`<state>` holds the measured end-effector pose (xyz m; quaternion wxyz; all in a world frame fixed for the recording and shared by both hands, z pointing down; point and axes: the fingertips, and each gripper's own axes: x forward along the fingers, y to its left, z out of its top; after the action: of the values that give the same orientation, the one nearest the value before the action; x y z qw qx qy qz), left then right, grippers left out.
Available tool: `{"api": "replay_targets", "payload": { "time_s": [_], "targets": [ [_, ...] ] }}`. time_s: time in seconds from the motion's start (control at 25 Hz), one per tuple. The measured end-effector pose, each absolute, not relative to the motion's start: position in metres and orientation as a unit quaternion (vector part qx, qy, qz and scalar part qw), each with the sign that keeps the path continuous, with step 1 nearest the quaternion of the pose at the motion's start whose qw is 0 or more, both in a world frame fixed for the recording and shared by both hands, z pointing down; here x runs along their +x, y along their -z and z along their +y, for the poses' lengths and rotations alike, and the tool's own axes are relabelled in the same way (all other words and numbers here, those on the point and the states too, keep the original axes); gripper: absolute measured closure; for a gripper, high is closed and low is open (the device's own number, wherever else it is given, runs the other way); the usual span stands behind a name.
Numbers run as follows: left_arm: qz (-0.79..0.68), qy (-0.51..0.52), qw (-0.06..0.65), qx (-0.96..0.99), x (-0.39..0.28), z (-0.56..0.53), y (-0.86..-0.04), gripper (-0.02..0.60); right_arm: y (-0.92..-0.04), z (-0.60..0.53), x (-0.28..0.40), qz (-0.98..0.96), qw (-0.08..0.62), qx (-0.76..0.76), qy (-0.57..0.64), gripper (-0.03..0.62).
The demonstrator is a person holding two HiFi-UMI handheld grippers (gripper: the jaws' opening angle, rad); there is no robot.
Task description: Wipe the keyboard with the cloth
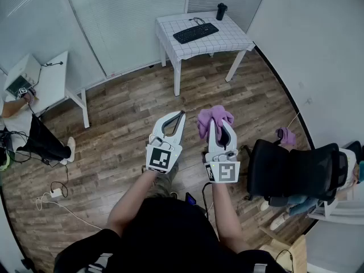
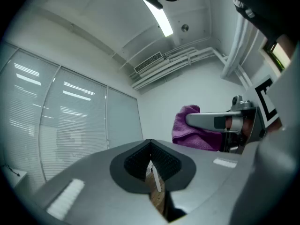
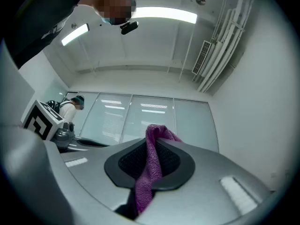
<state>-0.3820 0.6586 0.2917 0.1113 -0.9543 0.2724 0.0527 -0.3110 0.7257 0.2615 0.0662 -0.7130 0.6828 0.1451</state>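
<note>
Head view: a person stands on a wood floor (image 1: 125,104) with a gripper in each hand, both raised in front of the body. The right gripper (image 1: 219,124) is clenched on a purple cloth (image 1: 207,117), which bunches up above its jaws. The strip caught between the jaws is hidden from this angle. The left gripper (image 1: 180,116), just beside it, has its jaws pressed together on nothing.

The keyboard (image 1: 195,32) lies well apart from both grippers, on a white table (image 1: 230,38) by the far wall, with a dark cup (image 1: 221,11) at the table's back edge. Its cable is too thin to follow.

The right gripper view looks along the jaws at a fold of cloth pinched between the ribbed pads. The fold's lower end drops out of sight behind the gripper body, under a ceiling light (image 3: 159,14). In the left gripper view the pads meet. A pale sliver in the narrow gap below them cannot be identified, and window blinds (image 2: 70,125) fill the background.

At right, a black office chair (image 1: 296,169) carries a second purple cloth (image 1: 286,135) and hides most of someone behind it. At left, a seated person (image 1: 40,144) at a desk (image 1: 57,75) is cut off by the frame edge.
</note>
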Motion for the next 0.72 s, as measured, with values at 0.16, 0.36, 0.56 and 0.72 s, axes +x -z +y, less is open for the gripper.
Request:
{"api": "replay_targets", "payload": {
  "time_s": [0.16,0.36,0.56,0.72],
  "targets": [
    [0.271,-0.052,0.082,-0.958,-0.357,0.604,-0.31,0.583,-0.279,0.675,-0.286,0.689,0.066,-0.711,-0.122,0.546],
    [0.268,-0.058,0.071,-0.959,-0.314,0.534,-0.313,0.583,-0.288,0.606,-0.24,0.696,0.045,-0.711,-0.092,0.542],
    [0.275,-0.051,0.053,-0.959,-0.289,0.45,-0.32,0.583,-0.287,0.528,-0.202,0.694,0.029,-0.716,-0.075,0.542],
    [0.277,-0.047,0.037,-0.959,-0.272,0.394,-0.331,0.583,-0.291,0.474,-0.186,0.698,0.018,-0.712,-0.072,0.541]
  ]
}}
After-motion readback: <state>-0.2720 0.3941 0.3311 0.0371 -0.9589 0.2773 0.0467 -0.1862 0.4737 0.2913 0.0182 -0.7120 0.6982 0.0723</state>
